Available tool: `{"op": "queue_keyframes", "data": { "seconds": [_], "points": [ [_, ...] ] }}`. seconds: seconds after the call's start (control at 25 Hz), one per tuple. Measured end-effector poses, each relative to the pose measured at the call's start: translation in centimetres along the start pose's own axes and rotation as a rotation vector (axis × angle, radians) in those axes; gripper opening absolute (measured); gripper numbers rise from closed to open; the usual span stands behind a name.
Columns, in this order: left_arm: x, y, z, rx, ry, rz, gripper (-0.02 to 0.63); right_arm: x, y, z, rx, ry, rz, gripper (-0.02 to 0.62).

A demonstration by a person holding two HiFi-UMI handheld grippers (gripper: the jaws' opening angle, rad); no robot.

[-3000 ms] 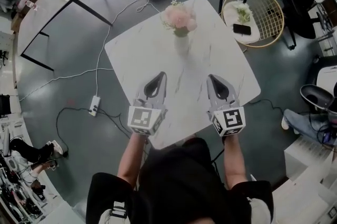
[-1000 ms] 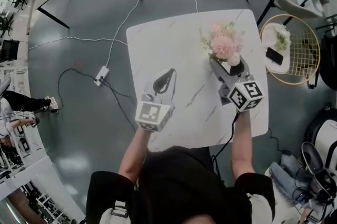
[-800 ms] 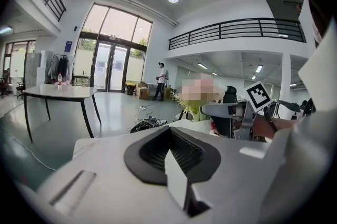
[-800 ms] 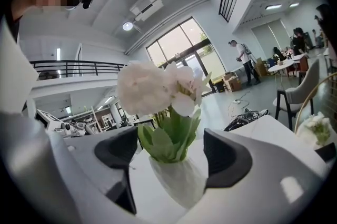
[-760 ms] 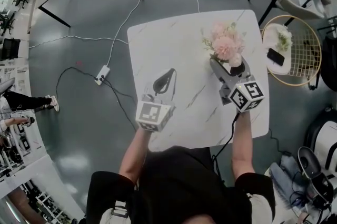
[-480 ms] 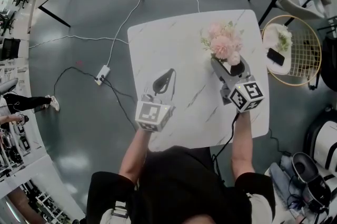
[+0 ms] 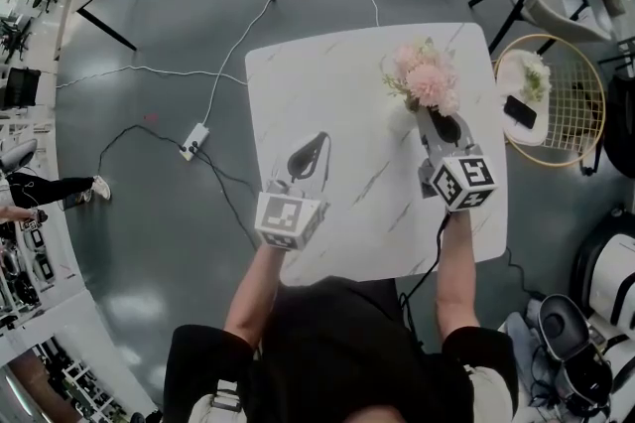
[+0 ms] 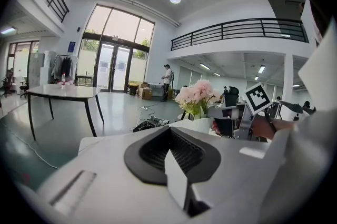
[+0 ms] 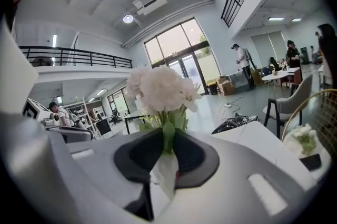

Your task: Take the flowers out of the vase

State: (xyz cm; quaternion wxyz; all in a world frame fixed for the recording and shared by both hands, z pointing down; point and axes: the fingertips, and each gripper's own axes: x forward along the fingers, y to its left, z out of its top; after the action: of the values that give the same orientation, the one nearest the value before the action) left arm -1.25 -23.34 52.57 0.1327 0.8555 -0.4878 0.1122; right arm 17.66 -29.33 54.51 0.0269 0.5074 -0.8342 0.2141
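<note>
Right gripper (image 7: pixel 433 117), jaws just closing, is pinching the light, bendy flower stems (image 9: pixel 167 132) (easily crushed); left gripper (image 7: pixel 319 140) is hovering closed, empty.

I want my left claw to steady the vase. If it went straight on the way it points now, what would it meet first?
Probably the bare table top: the left claw tilts slightly down and aims left of the vase and flowers. Depth is hard to judge.

Power strip (image 7: pixel 193 141) on grey floor (image 7: pixel 149 34); phone (image 7: pixel 518 111) on wire side table (image 7: pixel 577 103)
</note>
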Motion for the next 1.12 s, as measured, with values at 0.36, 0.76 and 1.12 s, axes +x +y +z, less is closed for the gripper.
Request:
{"op": "queue_keyframes", "data": {
  "seconds": [0.36, 0.76, 1.12],
  "points": [
    [-0.8, 0.2, 0.4, 0.012, -0.01, 0.004, 0.008, -0.4, 0.0, 0.4, -0.031, -0.016, -0.02, 0.02],
    [-2.0, 1.0, 0.6, 0.015, -0.012, 0.016, 0.008, -0.7, 0.6, 1.4, -0.017, -0.058, -0.022, 0.017],
    [-3.1, 0.9, 1.2, 0.003, -0.037, 0.014, 0.008, -1.7, 1.5, 2.9, -0.036, -0.088, -0.028, 0.015]
  ]
}}
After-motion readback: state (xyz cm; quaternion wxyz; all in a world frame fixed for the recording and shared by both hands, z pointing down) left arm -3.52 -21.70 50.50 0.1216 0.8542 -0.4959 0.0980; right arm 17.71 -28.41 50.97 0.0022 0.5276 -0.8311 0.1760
